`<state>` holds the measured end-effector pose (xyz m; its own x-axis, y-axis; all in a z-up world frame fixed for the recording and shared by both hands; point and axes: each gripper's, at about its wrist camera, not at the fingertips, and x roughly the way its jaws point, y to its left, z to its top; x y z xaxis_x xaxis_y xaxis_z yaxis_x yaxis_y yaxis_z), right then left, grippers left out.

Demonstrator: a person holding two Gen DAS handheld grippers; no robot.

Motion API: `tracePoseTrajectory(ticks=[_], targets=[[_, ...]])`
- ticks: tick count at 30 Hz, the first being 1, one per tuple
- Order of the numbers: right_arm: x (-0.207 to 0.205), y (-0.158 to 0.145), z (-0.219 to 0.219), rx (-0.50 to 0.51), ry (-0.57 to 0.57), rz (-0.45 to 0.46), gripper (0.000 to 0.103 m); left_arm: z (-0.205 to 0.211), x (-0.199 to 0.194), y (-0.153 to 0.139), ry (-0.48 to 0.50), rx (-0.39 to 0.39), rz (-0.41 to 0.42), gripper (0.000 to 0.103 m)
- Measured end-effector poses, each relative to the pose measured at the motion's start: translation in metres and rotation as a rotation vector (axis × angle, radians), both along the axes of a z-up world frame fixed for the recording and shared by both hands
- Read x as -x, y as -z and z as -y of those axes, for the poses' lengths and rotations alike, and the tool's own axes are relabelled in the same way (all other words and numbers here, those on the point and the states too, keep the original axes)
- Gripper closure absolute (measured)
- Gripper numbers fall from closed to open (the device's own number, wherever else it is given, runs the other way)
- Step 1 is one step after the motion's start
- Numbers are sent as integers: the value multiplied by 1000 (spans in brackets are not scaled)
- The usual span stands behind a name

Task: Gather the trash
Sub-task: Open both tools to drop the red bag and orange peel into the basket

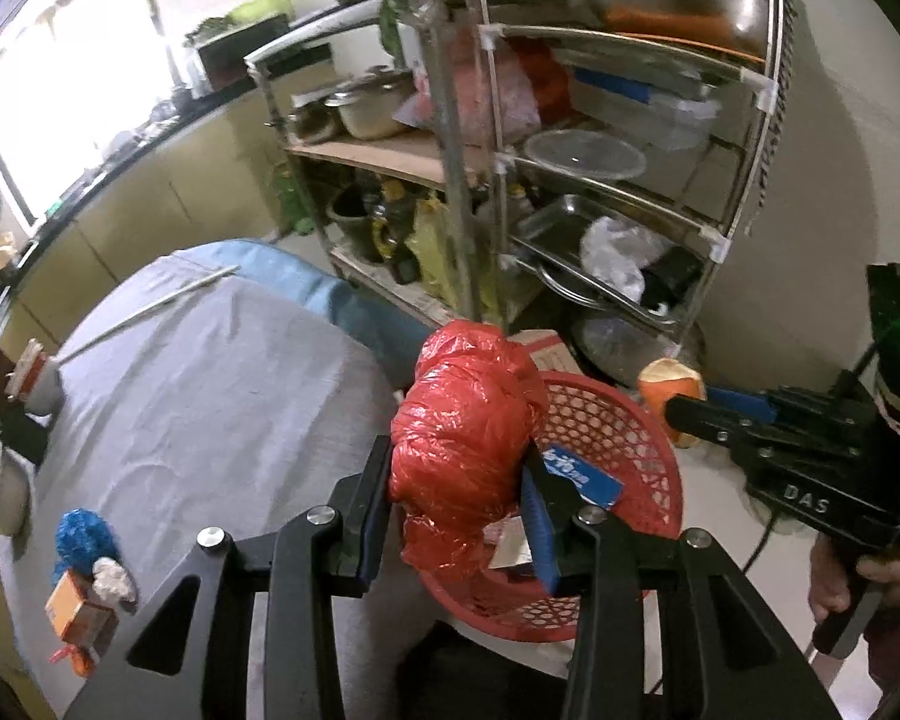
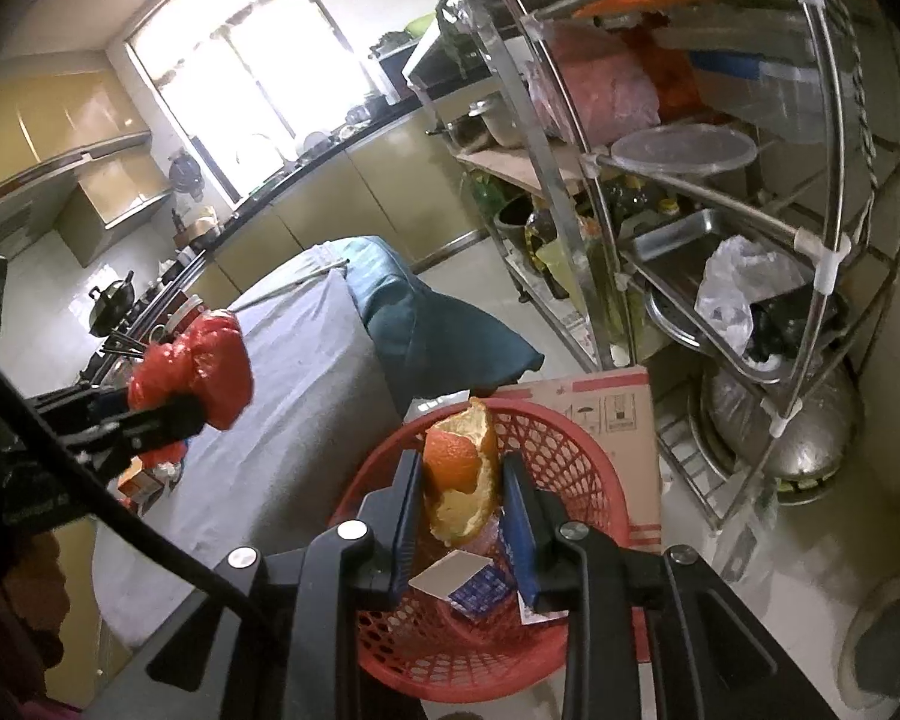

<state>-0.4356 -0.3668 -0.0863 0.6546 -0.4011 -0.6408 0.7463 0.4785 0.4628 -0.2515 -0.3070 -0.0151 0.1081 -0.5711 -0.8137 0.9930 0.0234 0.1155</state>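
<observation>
My left gripper [image 1: 459, 480] is shut on a crumpled red plastic bag [image 1: 465, 420] and holds it over the near rim of a red mesh basket [image 1: 624, 438]; it also shows in the right wrist view [image 2: 195, 369]. My right gripper [image 2: 462, 492] is shut on a piece of orange peel [image 2: 459, 468] above the red basket [image 2: 570, 450]; the peel also shows in the left wrist view [image 1: 669, 387]. Blue and white paper scraps [image 2: 468, 585] lie inside the basket.
A table with a grey cloth [image 1: 210, 396] stands left of the basket, with a blue wad [image 1: 84, 537], a small orange box [image 1: 75, 618] and chopsticks [image 1: 150, 306] on it. A metal rack [image 1: 600, 180] of pans stands behind. A cardboard box [image 2: 606, 408] sits behind the basket.
</observation>
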Motion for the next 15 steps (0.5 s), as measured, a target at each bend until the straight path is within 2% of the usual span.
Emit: tracePoseTrajectory(ticks=[2, 4, 6, 7, 10, 15], targets=[[-3, 6, 2, -40, -2, 0, 72, 1, 0, 5, 13, -17, -13, 60], [-7, 11, 4, -72, 2, -2, 67, 1, -1, 9, 24, -31, -15, 44], [-8, 16, 7, -110, 3, 18, 51, -3, -5, 11, 21, -24, -14, 41], [-7, 17, 7, -123, 6, 42, 38, -4, -7, 11, 18, -23, -15, 41], [-3, 14, 9, -128, 20, 110, 37, -7, -19, 11, -3, -24, -30, 40], [-4, -1, 6, -65, 36, 117, 37, -23, -48, 10, -81, -15, -50, 40]])
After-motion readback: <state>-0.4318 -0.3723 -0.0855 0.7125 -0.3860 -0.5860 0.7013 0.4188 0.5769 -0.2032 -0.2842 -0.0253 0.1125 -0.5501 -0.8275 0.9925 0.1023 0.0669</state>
